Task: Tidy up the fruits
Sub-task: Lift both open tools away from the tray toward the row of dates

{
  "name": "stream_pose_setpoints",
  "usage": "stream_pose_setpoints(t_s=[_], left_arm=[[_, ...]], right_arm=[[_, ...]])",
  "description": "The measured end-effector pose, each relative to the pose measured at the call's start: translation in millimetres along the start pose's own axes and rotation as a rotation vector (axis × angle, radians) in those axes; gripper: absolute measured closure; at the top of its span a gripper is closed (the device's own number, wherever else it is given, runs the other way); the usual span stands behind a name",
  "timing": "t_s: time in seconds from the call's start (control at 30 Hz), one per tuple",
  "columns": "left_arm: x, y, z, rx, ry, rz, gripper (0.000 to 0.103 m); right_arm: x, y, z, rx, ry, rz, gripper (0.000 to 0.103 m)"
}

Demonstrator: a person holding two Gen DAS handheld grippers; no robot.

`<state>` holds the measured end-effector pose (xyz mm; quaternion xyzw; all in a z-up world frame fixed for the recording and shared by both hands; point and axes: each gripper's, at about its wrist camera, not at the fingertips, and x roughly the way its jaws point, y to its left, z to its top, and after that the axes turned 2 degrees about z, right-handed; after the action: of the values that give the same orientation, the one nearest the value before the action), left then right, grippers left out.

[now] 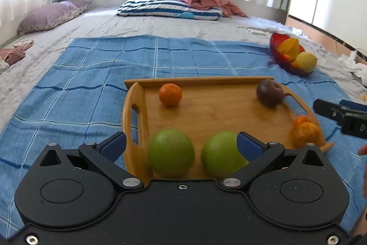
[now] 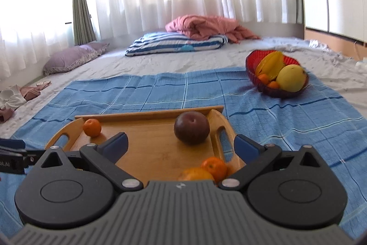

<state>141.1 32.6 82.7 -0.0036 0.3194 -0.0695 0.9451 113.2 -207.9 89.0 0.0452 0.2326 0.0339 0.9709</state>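
Note:
A wooden tray [image 1: 206, 116] lies on a blue checked cloth. It holds two green apples [image 1: 170, 153] [image 1: 221, 154] at its near edge, a small orange [image 1: 170, 94] at the far left, a dark purple fruit [image 1: 269, 93] at the far right and two oranges [image 1: 306, 131] at the right side. My left gripper [image 1: 181, 141] is open, with both apples between its fingers. My right gripper [image 2: 181, 141] is open above the tray [image 2: 151, 144], near the two oranges [image 2: 214, 167] and the purple fruit [image 2: 191, 127]. A red bowl [image 2: 252, 61] holds a starfruit, a yellow fruit and small oranges.
The blue cloth [image 1: 91, 75] covers a grey mattress. A striped blanket [image 1: 167, 6] with a pink quilt and a purple pillow [image 1: 52, 15] lie at the back by white curtains. Clothes [image 1: 13, 54] lie at the left edge. The red bowl [image 1: 275, 47] sits at the cloth's far right.

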Motion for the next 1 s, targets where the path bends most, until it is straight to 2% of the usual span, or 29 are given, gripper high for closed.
stream_pose_setpoints(t_s=[0.33, 0.57, 0.7, 0.77, 0.83, 0.87, 0.93, 1.0], left_arm=[[-42, -18, -48, 0.026, -0.066, -0.010, 0.000], [-49, -30, -82, 0.026, -0.096, 0.045, 0.000], [-50, -32, -100, 0.027, -0.102, 0.057, 0.002], [-51, -33, -107, 0.025, -0.096, 0.063, 0.013], [-50, -33, -113, 0.015, -0.087, 0.063, 0.029], [-48, -33, -116, 0.010, -0.079, 0.058, 0.031], [-45, -34, -119, 0.003, -0.066, 0.054, 0.046], [-43, -33, -121, -0.005, -0.057, 0.055, 0.054]], right_arm=[[-51, 19, -52, -0.096, -0.110, -0.084, 0.000], [-65, 29, -84, -0.145, -0.164, -0.128, 0.000], [-65, 31, -101, -0.174, -0.161, -0.141, 0.000], [-63, 31, -109, -0.175, -0.152, -0.143, 0.000], [-62, 30, -116, -0.164, -0.156, -0.157, 0.000], [-62, 29, -119, -0.159, -0.159, -0.161, 0.001], [-60, 28, -124, -0.143, -0.156, -0.163, 0.003], [-57, 28, -126, -0.123, -0.145, -0.160, 0.011]])
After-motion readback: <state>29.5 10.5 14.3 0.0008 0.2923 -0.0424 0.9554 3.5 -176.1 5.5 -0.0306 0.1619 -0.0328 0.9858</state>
